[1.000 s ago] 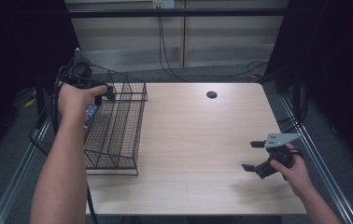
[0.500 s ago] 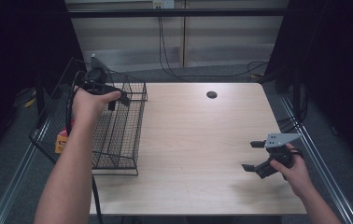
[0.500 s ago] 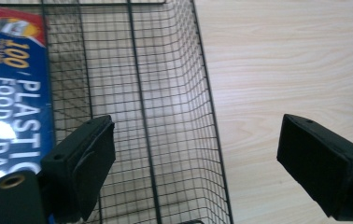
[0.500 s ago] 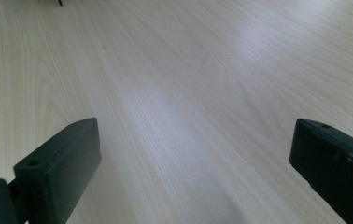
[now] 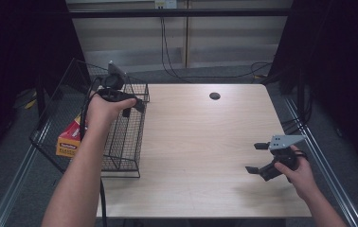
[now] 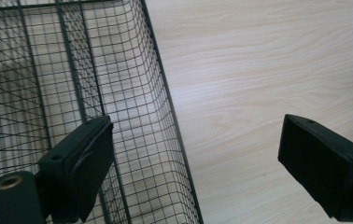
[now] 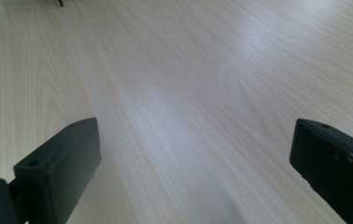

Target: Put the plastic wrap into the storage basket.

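Two grippers: I am watching both, each with its fingers spread wide and pinching nothing.
Left gripper (image 5: 132,103): hovering at the far right rim of the wire basket (image 5: 120,142); in the left gripper view one finger (image 6: 79,165) is sitting over the mesh and the other over bare wood, so the rim is running between them, which I am reading as lining up for a grab on that edge.
Wire basket: tipping on its side at the bench (image 5: 205,142) left edge, partly overhanging it.
Box (image 5: 70,137): a red and yellow carton, lying against the basket's mesh beyond the bench edge; whether it is inside I cannot tell.
Right gripper (image 5: 261,158): idling low over empty wood near the right edge, well apart from the basket, probably just staying clear.
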Available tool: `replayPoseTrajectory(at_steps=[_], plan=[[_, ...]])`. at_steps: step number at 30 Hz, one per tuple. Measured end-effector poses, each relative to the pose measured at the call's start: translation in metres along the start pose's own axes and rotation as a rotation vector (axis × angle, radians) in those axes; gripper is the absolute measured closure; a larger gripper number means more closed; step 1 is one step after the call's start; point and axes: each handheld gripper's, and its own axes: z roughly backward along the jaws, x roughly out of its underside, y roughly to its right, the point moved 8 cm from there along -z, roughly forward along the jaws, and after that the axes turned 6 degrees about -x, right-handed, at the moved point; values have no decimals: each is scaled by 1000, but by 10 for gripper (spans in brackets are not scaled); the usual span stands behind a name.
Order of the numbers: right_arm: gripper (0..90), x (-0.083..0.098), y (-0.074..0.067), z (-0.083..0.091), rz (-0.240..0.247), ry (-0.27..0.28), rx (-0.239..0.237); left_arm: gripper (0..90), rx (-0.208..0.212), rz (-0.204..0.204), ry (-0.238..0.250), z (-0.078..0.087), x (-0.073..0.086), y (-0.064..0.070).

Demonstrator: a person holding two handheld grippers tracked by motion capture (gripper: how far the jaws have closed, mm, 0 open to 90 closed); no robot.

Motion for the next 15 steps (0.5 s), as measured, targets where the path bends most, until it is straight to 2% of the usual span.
replayPoseTrajectory(at_steps=[8, 11, 14, 15], plan=[[20, 0, 0, -1, 3, -1, -6, 104, 28, -49, 0, -8, 3, 17], [20, 0, -1, -1, 3, -1, -9, 104, 43, -86, -8, -11, 6, 24], [21, 0, 0, -1, 1, 0, -2, 101, 54, -91, 1, -13, 6, 30], [20, 0, 0, -1, 1, 0, -2, 101, 61, -82, 4, -15, 7, 34]])
